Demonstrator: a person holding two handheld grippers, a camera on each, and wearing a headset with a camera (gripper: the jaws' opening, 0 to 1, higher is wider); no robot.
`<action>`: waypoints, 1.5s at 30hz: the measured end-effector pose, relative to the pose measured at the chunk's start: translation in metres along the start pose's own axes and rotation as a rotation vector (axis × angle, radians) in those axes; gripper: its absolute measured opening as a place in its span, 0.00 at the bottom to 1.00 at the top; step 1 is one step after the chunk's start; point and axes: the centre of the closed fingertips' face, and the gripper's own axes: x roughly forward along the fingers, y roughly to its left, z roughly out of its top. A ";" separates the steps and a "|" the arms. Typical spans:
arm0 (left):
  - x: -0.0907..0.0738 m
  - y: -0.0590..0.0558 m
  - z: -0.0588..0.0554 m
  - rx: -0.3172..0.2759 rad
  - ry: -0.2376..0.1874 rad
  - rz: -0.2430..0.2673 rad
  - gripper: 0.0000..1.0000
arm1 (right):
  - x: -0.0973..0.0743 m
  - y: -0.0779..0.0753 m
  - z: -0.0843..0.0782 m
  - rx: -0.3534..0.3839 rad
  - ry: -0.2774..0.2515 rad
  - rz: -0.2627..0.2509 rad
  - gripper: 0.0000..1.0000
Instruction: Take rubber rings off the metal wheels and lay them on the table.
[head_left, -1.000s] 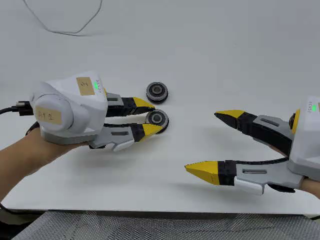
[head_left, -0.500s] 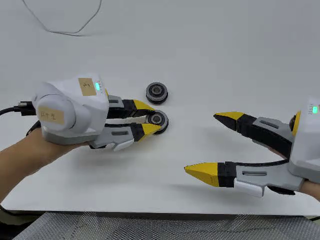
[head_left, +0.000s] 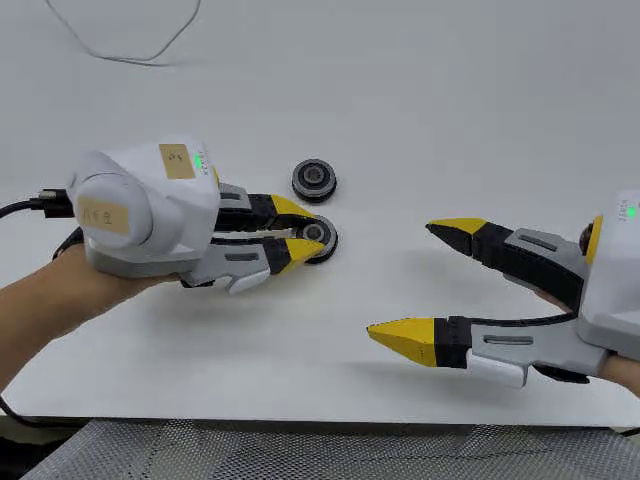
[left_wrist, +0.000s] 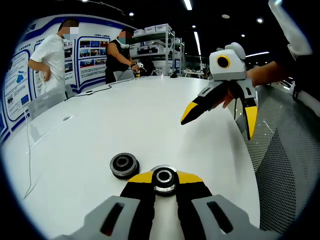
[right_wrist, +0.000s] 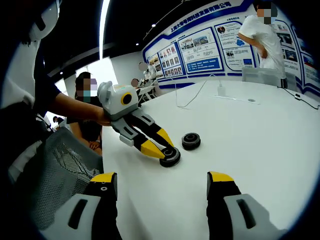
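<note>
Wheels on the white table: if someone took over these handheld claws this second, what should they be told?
Left gripper: jaws shut on the near wheel, which sits on the table.
Right gripper: jaws open, holding nothing, above the table off to the right.
Far wheel: lies free just beyond the near wheel.
Done: nothing; both wheels still wear their black rubber rings.
Left: pull both rings off and lay them on the table.
</note>
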 end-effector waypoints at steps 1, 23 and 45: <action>0.000 0.000 0.000 0.001 0.002 -0.001 0.16 | 0.000 0.000 0.000 -0.001 0.000 0.000 0.74; 0.001 0.001 0.000 0.052 0.024 0.005 0.13 | 0.015 0.003 0.016 0.107 -0.070 0.043 0.73; 0.002 0.002 -0.001 0.054 0.029 -0.008 0.13 | 0.055 0.008 0.037 0.472 -0.134 0.113 0.73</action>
